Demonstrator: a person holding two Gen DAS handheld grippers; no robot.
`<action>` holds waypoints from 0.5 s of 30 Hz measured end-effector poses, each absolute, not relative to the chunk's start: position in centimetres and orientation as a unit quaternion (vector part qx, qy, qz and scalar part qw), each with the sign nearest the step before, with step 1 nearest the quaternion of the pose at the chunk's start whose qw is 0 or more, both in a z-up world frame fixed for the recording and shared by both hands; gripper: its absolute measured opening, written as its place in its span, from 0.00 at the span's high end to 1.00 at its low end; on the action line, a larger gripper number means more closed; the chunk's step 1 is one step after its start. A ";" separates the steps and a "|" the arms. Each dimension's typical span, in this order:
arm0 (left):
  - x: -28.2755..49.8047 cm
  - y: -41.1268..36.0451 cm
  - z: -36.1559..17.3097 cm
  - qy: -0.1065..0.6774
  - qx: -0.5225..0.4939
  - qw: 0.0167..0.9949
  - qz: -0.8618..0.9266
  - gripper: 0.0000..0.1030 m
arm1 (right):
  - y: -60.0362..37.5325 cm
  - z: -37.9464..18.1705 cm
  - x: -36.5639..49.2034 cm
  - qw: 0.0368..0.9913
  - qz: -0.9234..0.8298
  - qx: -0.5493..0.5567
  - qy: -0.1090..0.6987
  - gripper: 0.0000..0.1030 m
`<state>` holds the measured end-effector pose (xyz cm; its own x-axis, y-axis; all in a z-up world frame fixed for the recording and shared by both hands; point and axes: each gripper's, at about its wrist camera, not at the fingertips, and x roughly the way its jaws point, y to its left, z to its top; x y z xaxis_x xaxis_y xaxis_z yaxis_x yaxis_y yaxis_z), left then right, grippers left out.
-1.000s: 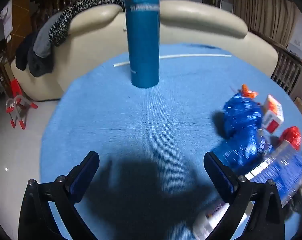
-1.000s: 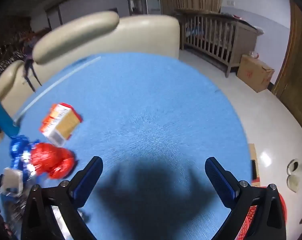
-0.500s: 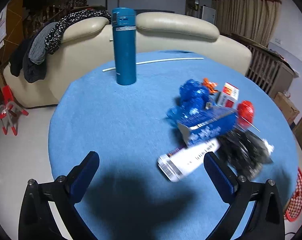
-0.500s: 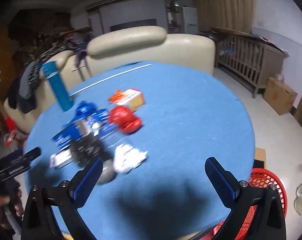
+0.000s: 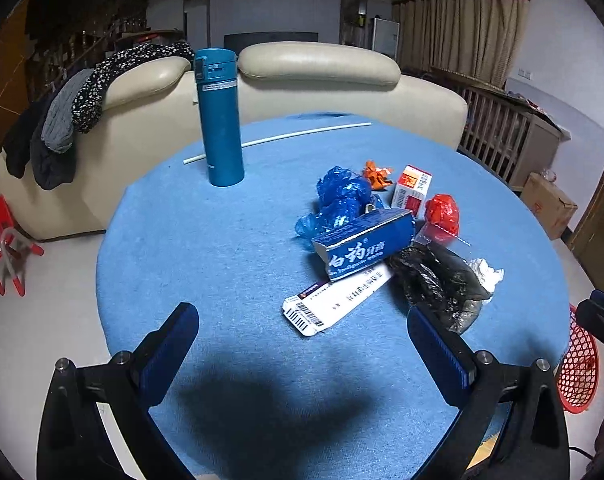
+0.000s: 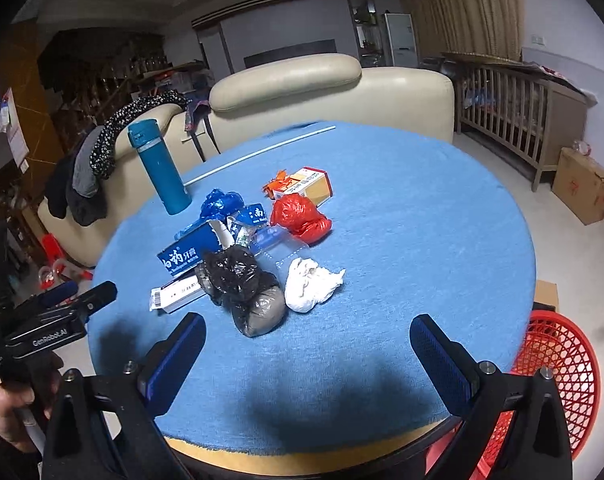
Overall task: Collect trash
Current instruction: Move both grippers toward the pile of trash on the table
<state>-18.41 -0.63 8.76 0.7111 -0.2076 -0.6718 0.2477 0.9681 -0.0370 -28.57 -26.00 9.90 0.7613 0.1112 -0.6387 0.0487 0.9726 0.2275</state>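
A pile of trash lies on the round blue table [image 5: 229, 264]: a blue toothpaste box [image 5: 362, 246], a white flat box [image 5: 338, 300], a black bag [image 6: 241, 280], a white crumpled tissue [image 6: 312, 284], a red bag [image 6: 299, 216], crumpled blue plastic [image 5: 340, 196] and a red-and-white carton [image 6: 306, 186]. My left gripper [image 5: 302, 344] is open and empty, held back from the pile near the table's front. My right gripper [image 6: 308, 348] is open and empty in front of the black bag and tissue. A red mesh basket [image 6: 558, 364] stands on the floor at the right.
A tall teal flask [image 5: 219, 116] stands upright at the back left of the table. A white stick [image 5: 277, 138] lies along the far edge. A cream sofa [image 5: 314, 80] with clothes on it is behind. A wooden crib [image 6: 514, 120] and a cardboard box [image 6: 584, 186] are at the right.
Both grippers have pulled back and up from the table, so the whole trash pile and the red basket have come into view. Both stayed open and empty.
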 end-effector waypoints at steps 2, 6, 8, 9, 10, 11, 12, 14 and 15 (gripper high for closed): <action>-18.6 -1.0 8.8 0.358 0.033 0.925 -0.125 0.00 | -26.0 9.8 -28.7 0.931 0.017 0.114 0.346 0.00; -18.6 -1.5 8.9 0.358 0.037 0.924 -0.128 0.00 | -26.2 9.5 -28.8 0.931 0.017 0.114 0.346 0.00; -18.7 -1.6 8.9 0.358 0.039 0.924 -0.129 0.00 | -26.4 9.5 -28.9 0.931 0.017 0.118 0.344 0.00; -18.7 -1.7 9.0 0.358 0.040 0.924 -0.130 0.00 | -26.6 9.6 -28.9 0.931 0.016 0.120 0.344 0.00; -18.7 -1.8 9.0 0.358 0.040 0.924 -0.130 0.00 | -26.7 9.5 -29.0 0.931 0.017 0.121 0.344 0.00; -18.7 -1.9 9.0 0.358 0.041 0.924 -0.130 0.00 | -26.7 9.4 -29.0 0.931 0.017 0.123 0.344 0.00; -18.7 -2.0 9.0 0.357 0.041 0.924 -0.130 0.00 | -26.8 9.4 -29.0 0.930 0.016 0.124 0.344 0.00; -18.7 -2.2 9.0 0.358 0.042 0.924 -0.130 0.00 | -26.9 9.3 -29.1 0.930 0.016 0.125 0.345 0.00; -18.7 -2.3 9.0 0.357 0.043 0.924 -0.130 0.00 | -27.0 9.3 -29.1 0.930 0.016 0.125 0.345 0.00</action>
<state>-18.67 -2.26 9.04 0.7110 -0.2100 -0.6711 0.2709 0.9625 -0.0141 -29.07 -26.97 9.29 0.7608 0.1171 -0.6384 0.0560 0.9681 0.2443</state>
